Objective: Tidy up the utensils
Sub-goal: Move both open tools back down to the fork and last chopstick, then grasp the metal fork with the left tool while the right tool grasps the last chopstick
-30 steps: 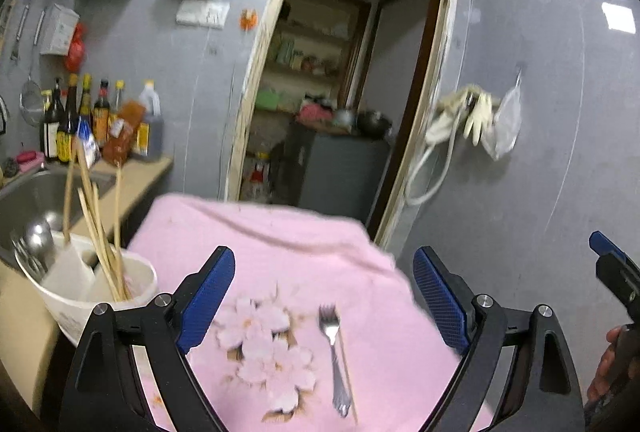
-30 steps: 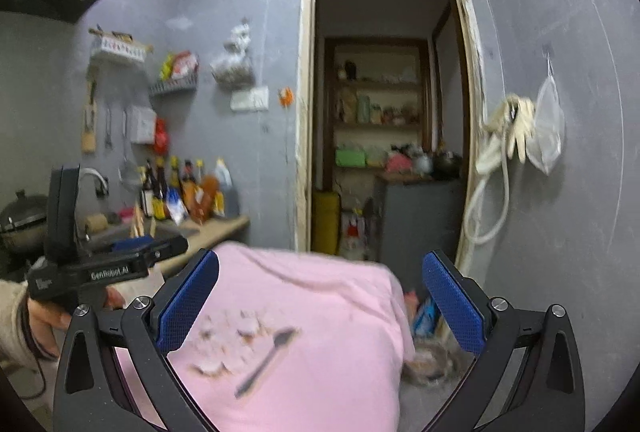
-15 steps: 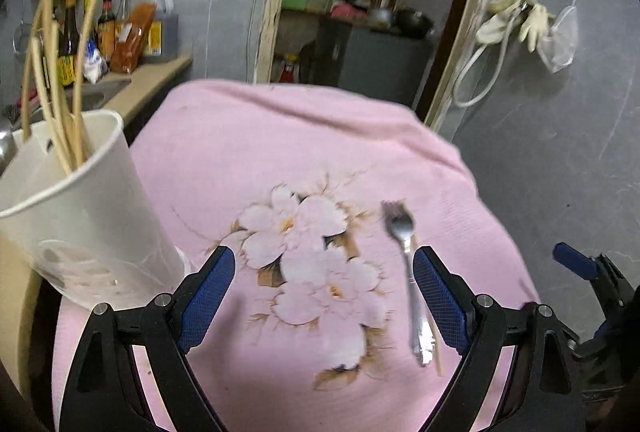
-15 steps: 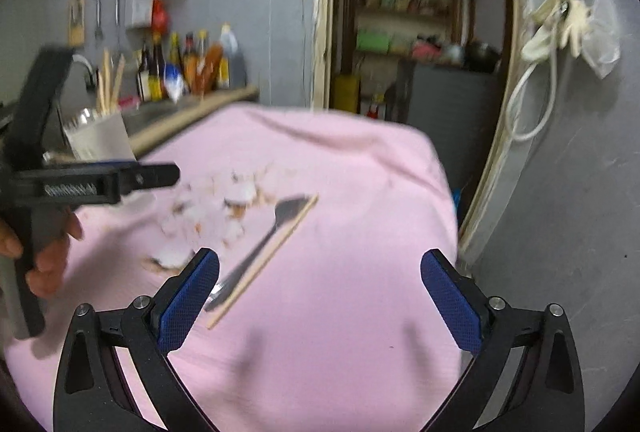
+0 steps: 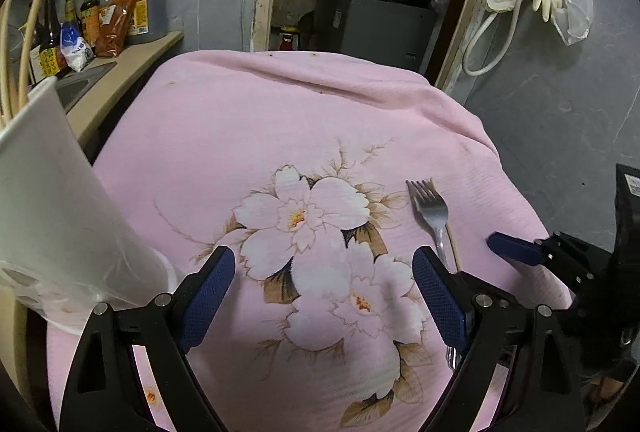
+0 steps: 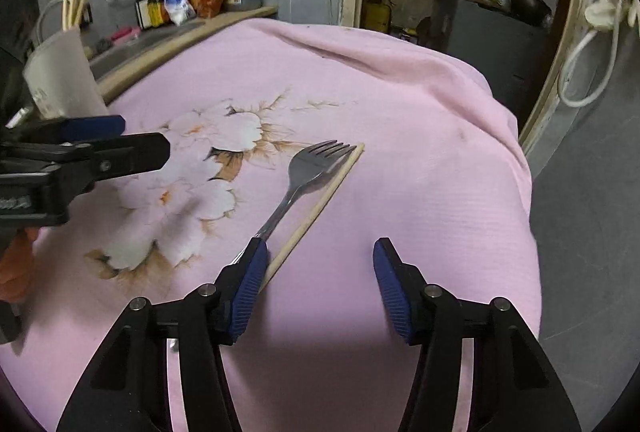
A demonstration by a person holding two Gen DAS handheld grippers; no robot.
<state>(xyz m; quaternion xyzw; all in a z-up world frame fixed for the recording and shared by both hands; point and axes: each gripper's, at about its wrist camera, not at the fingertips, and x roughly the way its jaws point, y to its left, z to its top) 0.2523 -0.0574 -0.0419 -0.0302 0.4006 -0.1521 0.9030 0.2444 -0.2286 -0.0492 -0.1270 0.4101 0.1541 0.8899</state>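
A pink cloth (image 5: 248, 120) fills the middle of both frames, printed at its centre with white flowers (image 5: 304, 216) that have yellow-orange hearts and brown leaves. On it lie a silver-grey fork (image 6: 308, 172) and a pale tan chopstick (image 6: 320, 206), while a white holder (image 5: 48, 208) at the left edge carries more tan chopsticks. Both the left gripper (image 5: 320, 292) and the right gripper (image 6: 316, 284) are black with dark blue ribbed pads, and the walls (image 5: 560, 80) behind are grey.
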